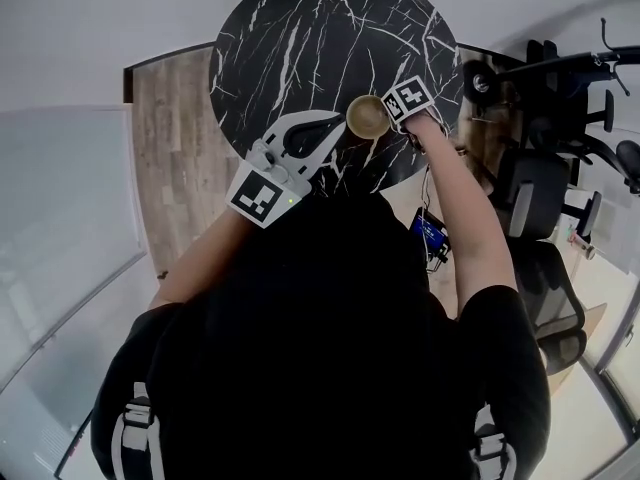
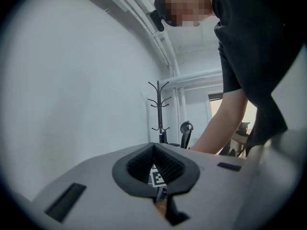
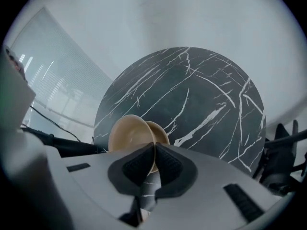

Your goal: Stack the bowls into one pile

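My right gripper (image 1: 390,117) has its fingers (image 3: 165,164) pinched on the rim of a tan bowl (image 1: 368,116), held over the near edge of the black marble tabletop (image 1: 300,38). The bowl looks light, stiff and smooth, so I judge a thin rim pinch could let it swing or slip; a deeper bite on the wall seems safer. My left gripper (image 1: 338,130), over that same near edge, has its fingers closed on nothing. I cannot tell whether the smaller tan curve behind the fingers is this bowl's outside or a second bowl, nor whether it touches the tabletop.
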A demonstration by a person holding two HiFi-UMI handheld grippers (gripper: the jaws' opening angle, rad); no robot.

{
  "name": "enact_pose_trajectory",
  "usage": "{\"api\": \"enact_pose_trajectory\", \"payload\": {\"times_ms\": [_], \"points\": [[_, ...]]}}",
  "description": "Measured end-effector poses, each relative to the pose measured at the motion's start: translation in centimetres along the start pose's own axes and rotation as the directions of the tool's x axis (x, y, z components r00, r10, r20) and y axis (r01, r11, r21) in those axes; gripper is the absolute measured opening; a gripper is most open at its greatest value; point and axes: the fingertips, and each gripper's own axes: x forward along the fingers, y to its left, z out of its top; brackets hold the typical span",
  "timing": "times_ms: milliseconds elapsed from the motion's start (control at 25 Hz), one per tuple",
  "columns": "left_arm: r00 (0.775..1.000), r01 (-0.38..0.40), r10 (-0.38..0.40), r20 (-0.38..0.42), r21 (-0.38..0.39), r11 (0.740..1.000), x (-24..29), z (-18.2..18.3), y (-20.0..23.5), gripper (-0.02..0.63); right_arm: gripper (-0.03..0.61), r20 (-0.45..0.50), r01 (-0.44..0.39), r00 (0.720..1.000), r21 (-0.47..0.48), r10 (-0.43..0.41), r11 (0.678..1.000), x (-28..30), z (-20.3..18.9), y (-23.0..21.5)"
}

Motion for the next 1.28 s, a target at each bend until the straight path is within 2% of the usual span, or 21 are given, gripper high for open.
{"api": "enact_pose_trajectory", "payload": {"times_ms": [400, 600, 840, 1080, 1200, 1280], "points": [[1.0, -0.024, 0.024, -0.012, 0.003, 1.0, -0.4, -0.5, -0.1, 0.003, 0.011, 0.015, 0.06, 0.998, 0.102, -0.061, 0.993, 1.1, -0.8, -1.8], [1.0, -0.026, 0.026, -0.002, 0.006, 1.0, -0.5, -0.4, 0.2, 0.003, 0.012, 0.013, 0.056, 0.998, 0.149, -0.059, 0.987, 1.5, -1.0, -1.9], [1.0, -0.028, 0.028, -0.005, 0.001, 1.0, -0.4, -0.5, 0.4, 0.003, 0.018, 0.024, 0.052, 0.998, 0.127, -0.055, 0.991, 1.7, -0.8, -1.6], [1.0, -0.026, 0.026, 0.002, 0.004, 1.0, -0.3, -0.5, 0.7, 0.003, 0.059, 0.057, 0.025, 0.998, 0.123, -0.032, 0.992, 0.6, -0.3, -1.3], [1.0, -0.021, 0.021, 0.005, 0.003, 1.0, -0.1, -0.4, 0.6, 0.003, 0.074, 0.085, 0.017, 0.996, 0.117, -0.027, 0.993, -0.5, 0.0, -1.2], [1.0, -0.021, 0.021, 0.004, -0.002, 1.0, 0.0, -0.5, 0.7, 0.003, 0.078, 0.136, 0.013, 0.99, 0.086, -0.024, 0.996, -1.7, 0.9, -0.8]]}}
